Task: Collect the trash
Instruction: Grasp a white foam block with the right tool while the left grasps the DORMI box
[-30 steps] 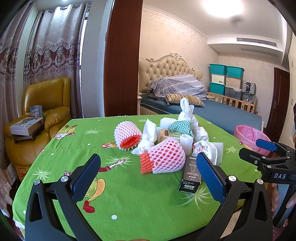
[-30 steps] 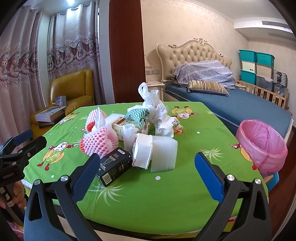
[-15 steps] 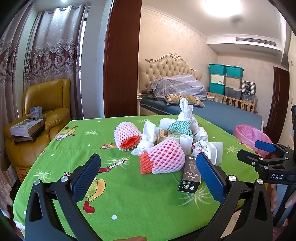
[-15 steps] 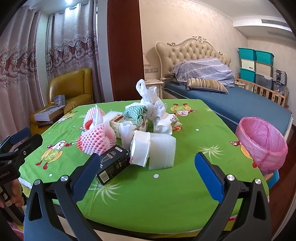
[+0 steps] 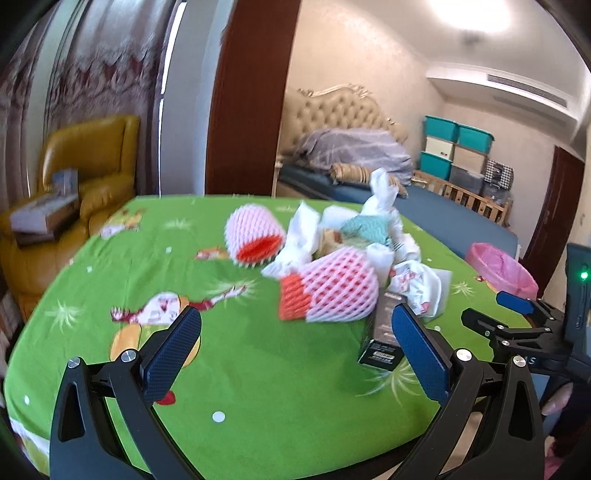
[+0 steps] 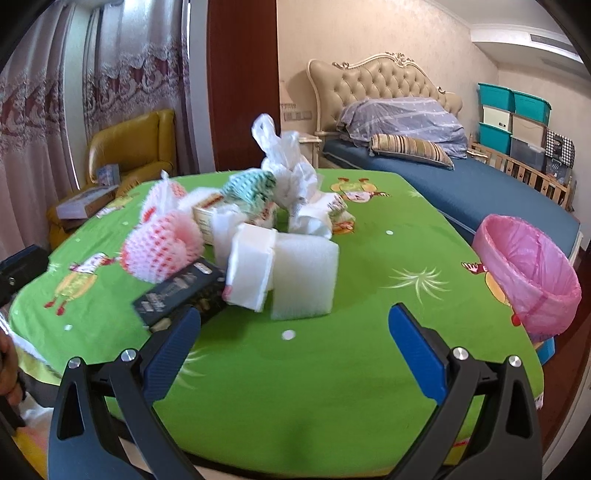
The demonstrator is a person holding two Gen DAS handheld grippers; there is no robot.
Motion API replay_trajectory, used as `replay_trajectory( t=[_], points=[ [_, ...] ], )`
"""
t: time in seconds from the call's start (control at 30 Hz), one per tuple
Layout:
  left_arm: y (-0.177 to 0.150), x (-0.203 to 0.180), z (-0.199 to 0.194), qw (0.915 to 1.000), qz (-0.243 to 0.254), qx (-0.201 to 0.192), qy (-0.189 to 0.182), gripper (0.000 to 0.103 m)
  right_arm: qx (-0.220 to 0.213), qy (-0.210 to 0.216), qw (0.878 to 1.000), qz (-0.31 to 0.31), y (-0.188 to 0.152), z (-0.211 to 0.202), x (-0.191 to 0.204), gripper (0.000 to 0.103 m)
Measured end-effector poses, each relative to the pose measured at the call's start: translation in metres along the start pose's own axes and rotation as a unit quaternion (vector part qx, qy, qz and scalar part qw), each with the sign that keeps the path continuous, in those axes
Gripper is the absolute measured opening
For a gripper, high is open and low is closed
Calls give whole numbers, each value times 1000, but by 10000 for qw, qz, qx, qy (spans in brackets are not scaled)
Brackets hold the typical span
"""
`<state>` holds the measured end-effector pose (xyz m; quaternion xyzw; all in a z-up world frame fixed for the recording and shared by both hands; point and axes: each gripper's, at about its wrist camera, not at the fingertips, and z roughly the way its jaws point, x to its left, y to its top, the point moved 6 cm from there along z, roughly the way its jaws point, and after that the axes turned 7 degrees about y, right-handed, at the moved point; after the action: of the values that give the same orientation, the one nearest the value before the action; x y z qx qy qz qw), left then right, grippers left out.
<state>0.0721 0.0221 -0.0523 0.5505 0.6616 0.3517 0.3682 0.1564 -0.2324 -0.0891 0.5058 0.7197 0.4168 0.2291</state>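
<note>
The trash sits heaped mid-table on the green cloth (image 6: 369, 369): pink foam nets (image 5: 340, 291), white foam blocks (image 6: 304, 278), a black carton (image 6: 177, 293), crumpled bags. A pink-lined bin (image 6: 528, 273) waits just off the table's right edge. The left gripper (image 5: 295, 350) and the right gripper (image 6: 291, 350) both gape wide, empty, short of the pile. This looks like the approach step; next, one must reach a near piece and close.

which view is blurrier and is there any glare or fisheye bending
Left wrist view: strong motion blur smears the curtains, the yellow armchair and the pink foam nets, and the ceiling light is blown out white. Right wrist view: milder blur, mostly on the black box and trash pile, while the bed stays sharp. Both views bend at the edges with dark corners.
</note>
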Motion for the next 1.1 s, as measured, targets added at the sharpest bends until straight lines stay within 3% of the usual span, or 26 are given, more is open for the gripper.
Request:
replay_trajectory(
  t=[0.1,0.27,0.4,0.47,0.5,0.63,0.77,0.8,0.83,1.1],
  points=[
    [-2,5,12,9996,-106,239,-113,97,184,-19,9998,56,6,17,-10,99],
    [1,3,30,9987,80,477,-132,97,377,301,9973,561,23,43,-21,99],
    [1,-8,42,9953,639,663,-286,97,457,323,9965,625,35,60,-15,98],
    [1,-10,44,9929,1015,597,-164,97,446,391,9964,601,38,66,-8,89],
    [1,-11,43,9914,1193,533,-94,97,434,403,9966,577,38,66,-5,78],
    [-4,-10,37,9886,1352,585,-305,97,449,426,9974,375,31,65,10,52],
    [-18,-14,39,9867,1319,772,-552,97,499,419,9976,239,25,68,16,46],
    [-21,-18,40,9855,1360,814,-602,97,473,447,9976,215,25,68,17,36],
    [-23,-22,40,9842,1431,827,-640,97,431,521,9975,182,25,66,19,32],
    [-22,-65,52,9745,1675,977,-1126,97,-226,735,9970,89,40,25,16,32]
  ],
)
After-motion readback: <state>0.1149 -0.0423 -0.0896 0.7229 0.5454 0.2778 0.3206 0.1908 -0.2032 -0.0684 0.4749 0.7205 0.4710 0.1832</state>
